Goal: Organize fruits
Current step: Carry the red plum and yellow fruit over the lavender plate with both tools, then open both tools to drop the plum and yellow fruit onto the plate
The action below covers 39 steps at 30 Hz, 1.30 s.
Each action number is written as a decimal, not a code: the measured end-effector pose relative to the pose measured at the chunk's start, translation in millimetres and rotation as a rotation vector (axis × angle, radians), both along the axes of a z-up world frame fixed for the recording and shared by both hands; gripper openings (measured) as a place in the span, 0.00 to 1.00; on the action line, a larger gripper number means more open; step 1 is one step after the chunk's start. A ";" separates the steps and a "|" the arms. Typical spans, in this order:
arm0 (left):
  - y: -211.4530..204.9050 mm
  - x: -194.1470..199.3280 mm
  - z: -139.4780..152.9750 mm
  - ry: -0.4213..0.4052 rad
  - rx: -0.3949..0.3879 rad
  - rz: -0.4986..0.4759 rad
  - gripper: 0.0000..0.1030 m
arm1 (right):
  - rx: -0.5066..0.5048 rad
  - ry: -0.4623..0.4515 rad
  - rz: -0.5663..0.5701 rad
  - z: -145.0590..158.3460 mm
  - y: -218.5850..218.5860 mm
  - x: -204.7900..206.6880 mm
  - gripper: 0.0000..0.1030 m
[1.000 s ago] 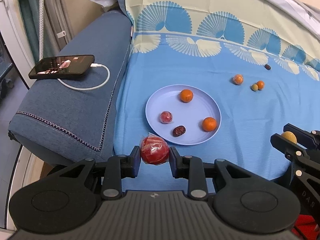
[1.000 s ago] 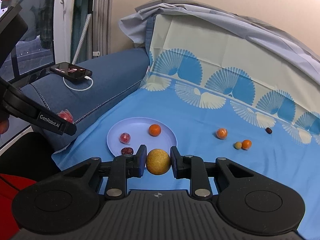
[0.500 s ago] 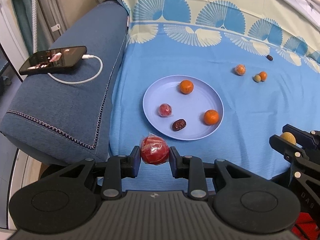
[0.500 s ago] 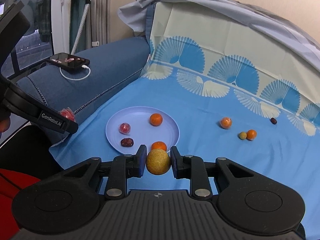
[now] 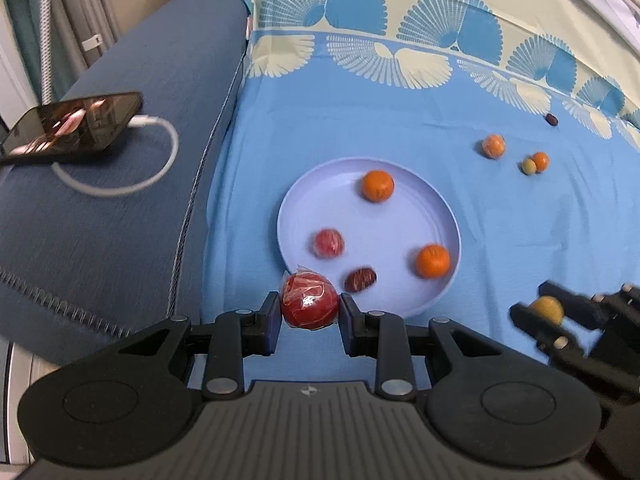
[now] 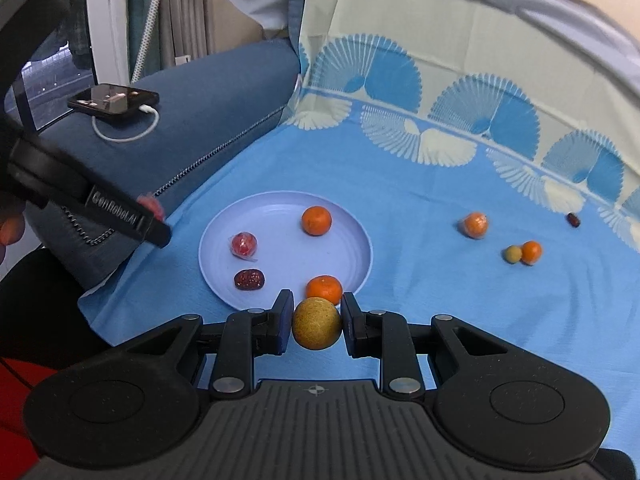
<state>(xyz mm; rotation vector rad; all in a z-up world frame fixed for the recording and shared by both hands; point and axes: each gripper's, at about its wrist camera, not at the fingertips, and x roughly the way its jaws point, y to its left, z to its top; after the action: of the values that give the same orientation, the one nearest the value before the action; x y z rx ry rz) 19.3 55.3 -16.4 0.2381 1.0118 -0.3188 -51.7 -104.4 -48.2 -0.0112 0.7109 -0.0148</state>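
Note:
My left gripper (image 5: 309, 307) is shut on a red fruit in clear wrap (image 5: 308, 300), just above the near rim of the lilac plate (image 5: 400, 308). The plate holds two oranges (image 5: 377, 185) (image 5: 432, 260), a small wrapped red fruit (image 5: 328, 242) and a dark red date (image 5: 360, 279). My right gripper (image 6: 316, 322) is shut on a round yellow fruit (image 6: 316, 323), near the plate's (image 6: 280, 260) front right rim. Loose on the blue sheet lie a wrapped orange (image 6: 474, 225), a small green fruit (image 6: 512, 254) touching a small orange (image 6: 531, 252), and a date (image 6: 573, 220).
A dark blue cushioned arm (image 5: 120, 200) runs along the left of the sheet, with a phone (image 5: 72, 126) on a white cable (image 5: 120, 184) lying on it. The patterned sheet rises up a backrest (image 6: 440, 60) behind the fruit.
Both grippers have moved forward and down toward the plate, each still holding its fruit; the plate and loose fruit now look larger and nearer.

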 end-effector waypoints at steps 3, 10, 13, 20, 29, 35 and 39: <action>-9.7 20.2 -7.0 0.004 0.004 -0.007 0.32 | 0.014 0.025 0.008 -9.2 -2.5 19.6 0.26; -32.0 64.2 -32.5 0.033 0.027 -0.033 0.32 | 0.028 0.052 0.032 -27.9 -9.0 65.2 0.26; -39.8 78.7 -44.7 0.052 0.041 -0.041 0.32 | 0.033 0.066 0.051 -36.4 -9.7 80.9 0.26; -49.6 102.0 -59.0 0.051 0.037 -0.038 0.50 | 0.059 0.092 0.088 -51.0 -14.0 111.6 0.35; -42.6 78.4 -27.8 -0.087 0.027 -0.066 1.00 | 0.046 0.103 0.045 -39.9 -18.0 91.4 0.95; -13.7 34.5 -20.0 -0.044 0.049 -0.023 1.00 | 0.073 0.113 0.014 -25.8 -10.2 44.3 0.98; 0.5 7.9 -12.0 -0.036 0.055 -0.007 1.00 | 0.053 0.067 0.021 -10.1 -1.9 17.8 0.99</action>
<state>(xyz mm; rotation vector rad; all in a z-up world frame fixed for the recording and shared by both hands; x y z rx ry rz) 27.2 55.8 -28.3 0.2964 0.9850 -0.2919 -33.9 -106.3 -58.4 0.0311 0.7779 0.0247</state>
